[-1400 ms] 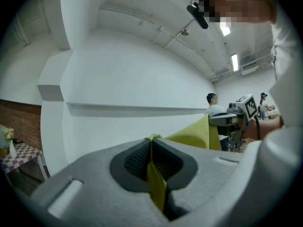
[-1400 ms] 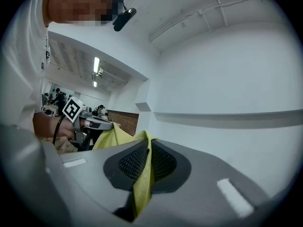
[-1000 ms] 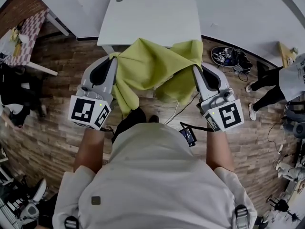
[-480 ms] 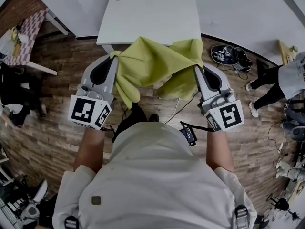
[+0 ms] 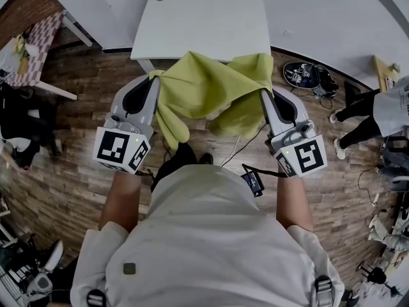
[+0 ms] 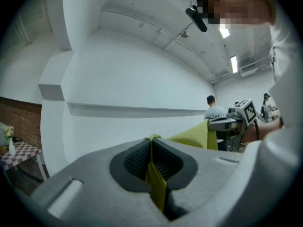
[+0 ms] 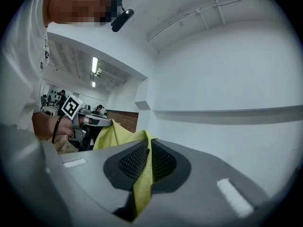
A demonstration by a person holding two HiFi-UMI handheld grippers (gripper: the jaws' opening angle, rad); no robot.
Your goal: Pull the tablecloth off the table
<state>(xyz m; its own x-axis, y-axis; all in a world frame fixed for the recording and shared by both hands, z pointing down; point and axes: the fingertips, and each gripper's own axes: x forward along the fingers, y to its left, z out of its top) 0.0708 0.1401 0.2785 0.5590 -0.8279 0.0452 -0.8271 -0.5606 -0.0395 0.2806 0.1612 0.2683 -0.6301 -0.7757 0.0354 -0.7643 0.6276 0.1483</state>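
Observation:
A yellow-green tablecloth (image 5: 204, 88) hangs in the air between my two grippers, in front of the bare white table (image 5: 201, 24). My left gripper (image 5: 153, 77) is shut on one corner of the cloth, and the fabric (image 6: 155, 183) runs pinched between its dark pads. My right gripper (image 5: 261, 92) is shut on the opposite corner, with a fold of the cloth (image 7: 142, 178) clamped between its pads. The cloth sags in loose folds between them, clear of the tabletop. Both grippers point level towards the white wall.
Wooden floor (image 5: 83, 146) lies under me. A small table with a checked cloth (image 5: 38, 43) stands at the far left. A dark bundle of gear (image 5: 307, 77) lies on the floor at the right, beside a standing person (image 5: 377, 110). A cable (image 5: 239, 147) trails near my feet.

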